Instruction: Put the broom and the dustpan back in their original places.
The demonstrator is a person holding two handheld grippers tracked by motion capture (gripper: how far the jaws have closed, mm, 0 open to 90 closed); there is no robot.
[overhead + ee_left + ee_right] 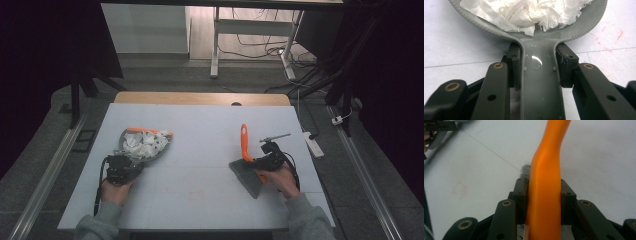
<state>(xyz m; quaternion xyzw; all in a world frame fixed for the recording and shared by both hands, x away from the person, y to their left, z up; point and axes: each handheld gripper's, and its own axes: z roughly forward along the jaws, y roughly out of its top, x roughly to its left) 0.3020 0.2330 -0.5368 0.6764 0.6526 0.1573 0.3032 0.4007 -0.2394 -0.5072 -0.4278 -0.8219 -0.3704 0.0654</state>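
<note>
From above, my left gripper [121, 168] held the grey dustpan [145, 146], heaped with white paper scraps [145, 142], on the table [200, 150]; my right gripper [267, 159] held the orange-handled brush [244, 142].

My left gripper's view showed its jaws clamped on the dustpan handle [540, 82].

My right gripper's view showed its jaws flanking the brush handle [546, 195]; whether they pressed it, I couldn't tell.

From my remote seat I can read no text, label, brand, number or sign anywhere, neither on the white table [200, 125] nor on the tools I am holding there.
</note>
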